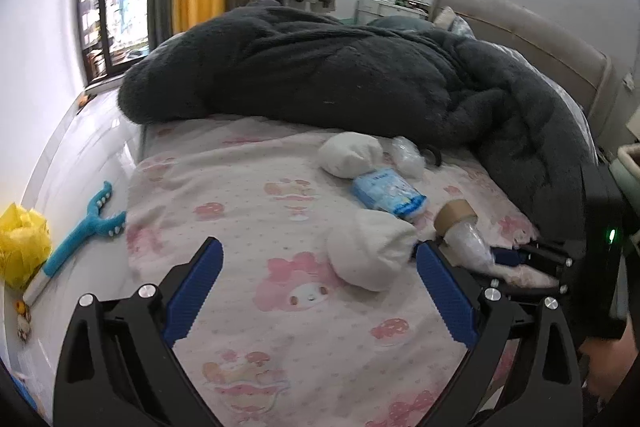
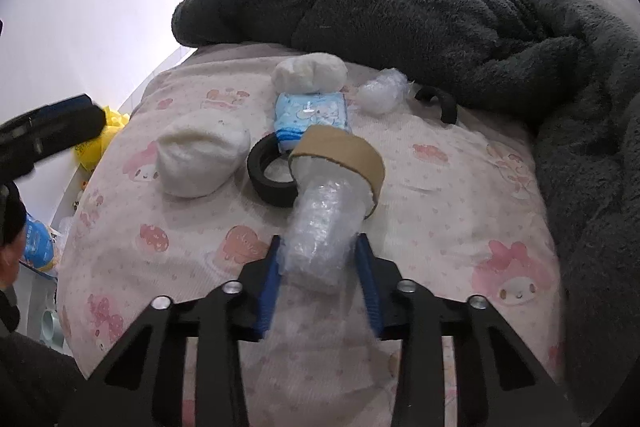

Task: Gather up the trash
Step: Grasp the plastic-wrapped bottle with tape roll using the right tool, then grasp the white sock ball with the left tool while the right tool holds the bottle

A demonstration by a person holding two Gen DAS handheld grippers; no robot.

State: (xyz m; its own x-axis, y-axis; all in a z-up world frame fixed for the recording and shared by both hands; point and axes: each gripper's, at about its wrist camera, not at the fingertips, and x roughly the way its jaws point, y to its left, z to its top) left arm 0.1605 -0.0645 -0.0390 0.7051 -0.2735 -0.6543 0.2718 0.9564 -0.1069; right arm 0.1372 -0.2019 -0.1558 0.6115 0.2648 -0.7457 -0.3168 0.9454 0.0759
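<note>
Right gripper pinching a crumpled wad of clear plastic wrap, blue pads pressed against both its sides. Wad poking through a brown cardboard tape core, so the ring likely rides along with it rather than needing a separate grab. Grip taken low on the near end of the wad, probably to keep the core from slipping off the far end. Seemingly raised a little off the pink cartoon bedsheet, though contact underneath hard to judge.

Left gripper spread wide and empty above the near part of the sheet, a white fluffy wad just beyond its right finger; a likely next pick.

More trash waiting mid-bed: a black ring just left of the core, a blue tissue pack behind it, a second white wad farther back, a small ball of clear plastic to the right, near the dark fleece blanket heaped along the far side.

Yellow bag on the floor at far left, well apart from the bed; probably the drop spot.
</note>
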